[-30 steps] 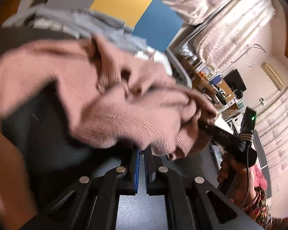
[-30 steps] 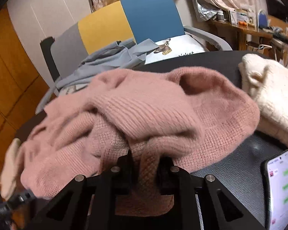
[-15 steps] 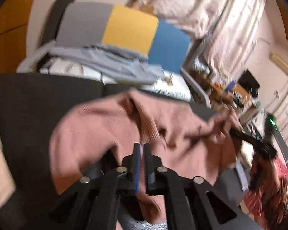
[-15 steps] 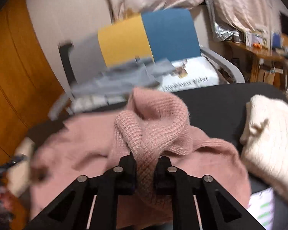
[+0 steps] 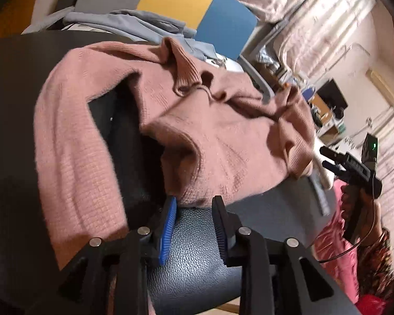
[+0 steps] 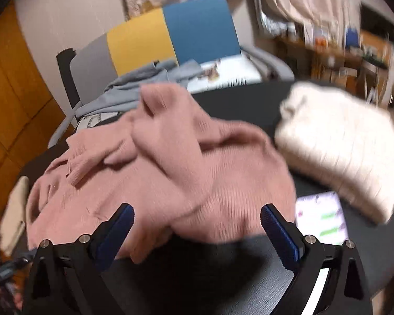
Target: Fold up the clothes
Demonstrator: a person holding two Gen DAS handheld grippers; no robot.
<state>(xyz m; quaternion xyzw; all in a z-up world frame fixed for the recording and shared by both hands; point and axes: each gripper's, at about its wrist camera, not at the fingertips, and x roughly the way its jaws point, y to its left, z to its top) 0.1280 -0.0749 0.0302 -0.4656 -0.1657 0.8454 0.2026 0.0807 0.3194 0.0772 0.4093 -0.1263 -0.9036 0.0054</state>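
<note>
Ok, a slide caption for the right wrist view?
Right gripper, jaws just opened wide, releases the pink sweater onto the black table beside a cream knit.

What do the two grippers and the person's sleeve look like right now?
Both the left gripper and the right gripper have black angular frames with silver rivets and blue ribbed pads. The right one carries a green light. The sleeve is dark and floral.

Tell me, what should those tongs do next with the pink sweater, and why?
Probably pinch the sweater's near hem again and pull it flat. Both tongs, left and right, have just opened and hold nothing, while the pink sweater lies bunched on the dark table.
</note>
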